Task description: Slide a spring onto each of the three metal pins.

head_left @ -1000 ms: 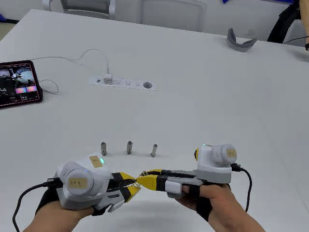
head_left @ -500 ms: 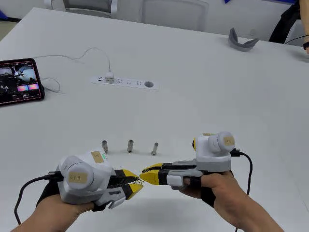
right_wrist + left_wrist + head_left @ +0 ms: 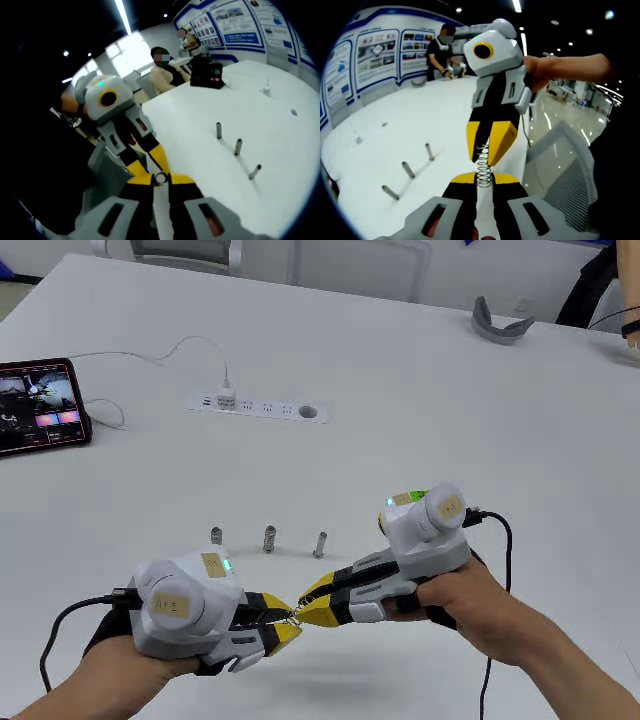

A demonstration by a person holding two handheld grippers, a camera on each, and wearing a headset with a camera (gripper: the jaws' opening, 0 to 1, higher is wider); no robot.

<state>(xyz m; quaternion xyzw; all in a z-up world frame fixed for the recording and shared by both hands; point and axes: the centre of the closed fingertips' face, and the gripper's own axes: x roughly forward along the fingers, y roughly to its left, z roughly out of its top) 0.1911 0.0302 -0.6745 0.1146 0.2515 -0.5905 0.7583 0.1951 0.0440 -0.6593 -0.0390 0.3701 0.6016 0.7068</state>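
a spring (image 3: 483, 167) is clamped at both ends by left gripper (image 3: 281, 628) and right gripper (image 3: 314, 609), near the pins (image 3: 269, 538) (two seem already sprung); the rightmost pin (image 3: 320, 544) is left to do.

Thin coil spring (image 3: 483, 165) held aloft; three metal pins (image 3: 269, 538) stand in a row.

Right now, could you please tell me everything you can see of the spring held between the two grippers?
The spring is a small, thin coil of silvery wire, apparently metal, with evenly spaced turns and no visible bend. It is off the white table, bridging the grippers. One end sits between the yellow fingers of the left gripper, the other between those of the right gripper. In the right gripper view it shows end-on as a ring.
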